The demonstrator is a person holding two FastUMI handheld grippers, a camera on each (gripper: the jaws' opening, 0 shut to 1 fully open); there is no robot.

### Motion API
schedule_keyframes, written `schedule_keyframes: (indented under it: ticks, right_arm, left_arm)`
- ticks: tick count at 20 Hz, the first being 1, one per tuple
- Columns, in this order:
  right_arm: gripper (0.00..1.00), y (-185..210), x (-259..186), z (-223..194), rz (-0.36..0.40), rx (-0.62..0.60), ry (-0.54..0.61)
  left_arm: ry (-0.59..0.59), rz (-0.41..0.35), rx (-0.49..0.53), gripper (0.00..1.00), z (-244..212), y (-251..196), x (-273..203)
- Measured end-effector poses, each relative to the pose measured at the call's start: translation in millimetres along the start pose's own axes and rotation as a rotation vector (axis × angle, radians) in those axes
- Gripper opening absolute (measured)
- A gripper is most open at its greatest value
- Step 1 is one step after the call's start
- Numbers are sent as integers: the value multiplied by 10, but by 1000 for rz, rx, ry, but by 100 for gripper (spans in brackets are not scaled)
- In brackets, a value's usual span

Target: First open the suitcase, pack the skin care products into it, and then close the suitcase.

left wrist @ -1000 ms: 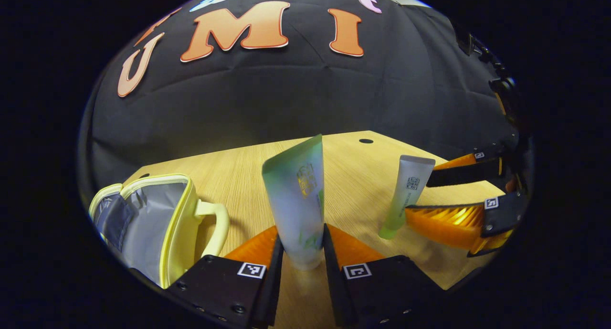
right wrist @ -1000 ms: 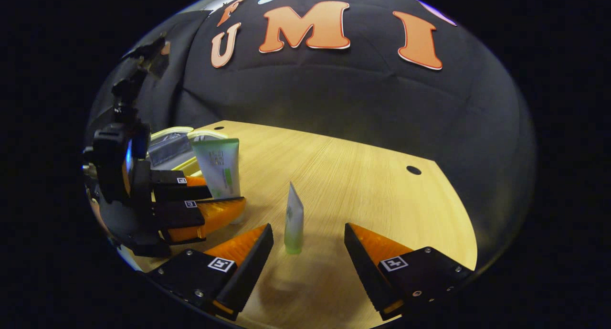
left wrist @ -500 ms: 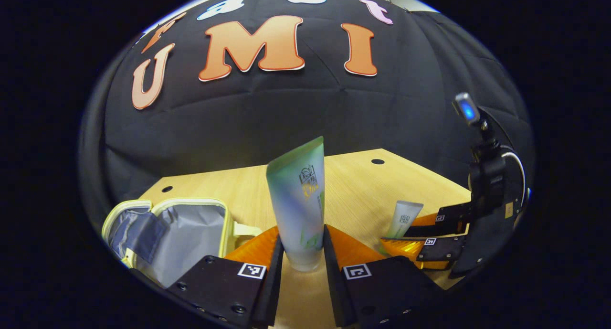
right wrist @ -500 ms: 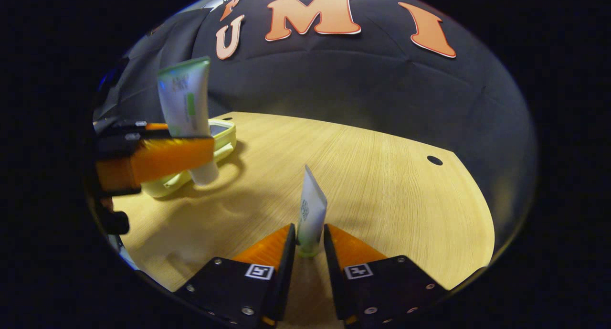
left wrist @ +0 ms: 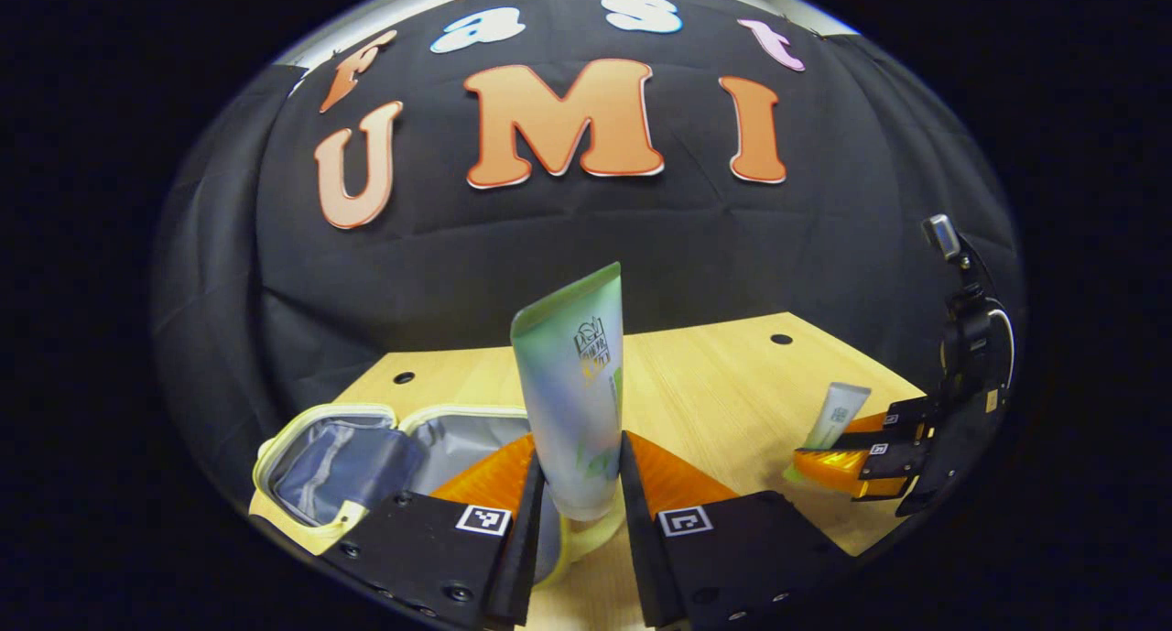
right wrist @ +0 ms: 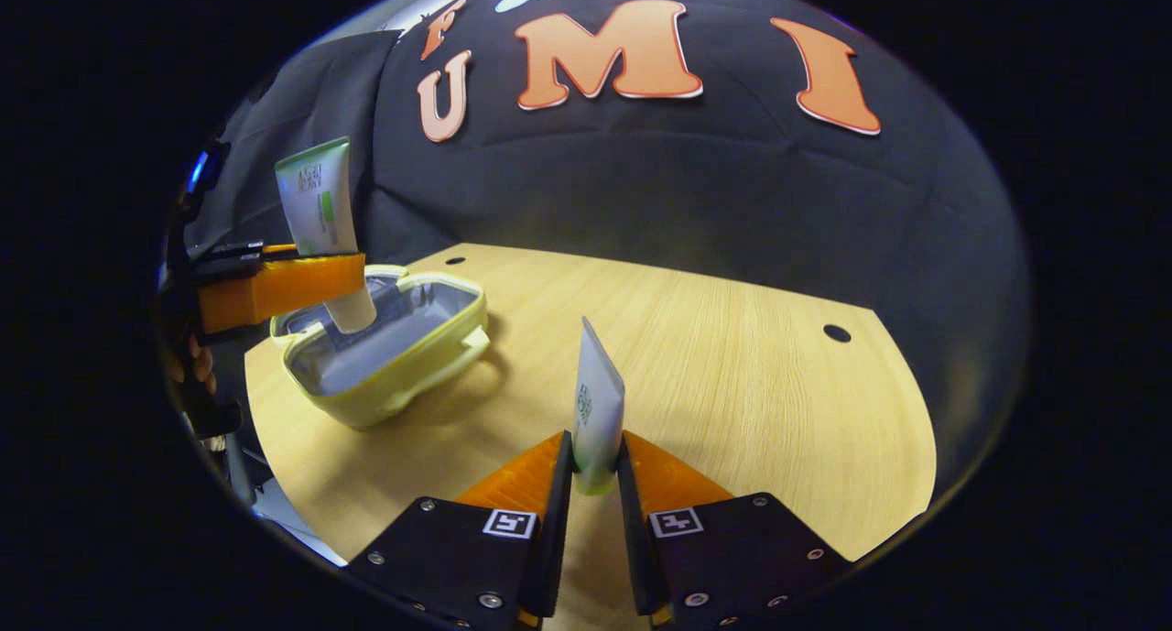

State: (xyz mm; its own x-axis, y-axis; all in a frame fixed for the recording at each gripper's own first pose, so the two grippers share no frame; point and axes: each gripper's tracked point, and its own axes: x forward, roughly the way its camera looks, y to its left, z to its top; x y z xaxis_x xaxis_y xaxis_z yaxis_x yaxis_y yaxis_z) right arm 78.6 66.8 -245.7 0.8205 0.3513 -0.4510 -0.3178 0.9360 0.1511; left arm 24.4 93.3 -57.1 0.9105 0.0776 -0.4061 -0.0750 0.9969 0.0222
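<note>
The suitcase (right wrist: 389,352), a small pale-yellow case with a grey lining, lies open on the wooden table (right wrist: 732,356). The left gripper (left wrist: 579,484) pinches a large frosted tube (left wrist: 572,384) near its cap end, upright, above the open case. The right gripper (right wrist: 593,471) pinches a small white-and-green tube (right wrist: 597,411), also upright, cap end down, above bare tabletop, well apart from the case

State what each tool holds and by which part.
Left tool clamps the large tube near its cap end; right tool clamps the small tube near its cap end.
</note>
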Motion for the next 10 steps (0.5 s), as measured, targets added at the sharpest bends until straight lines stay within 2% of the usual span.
schedule_keyframes:
  ticks: [5, 10]
  right_arm:
    - [31, 265, -262, 484, 19, -44, -77]
    - [31, 714, -501, 873, 67, -104, -140]
  left_arm:
    - [-25, 55, -18, 44, 248, 452, -301]
    - [-15, 95, -30, 43, 350, 946, -539]
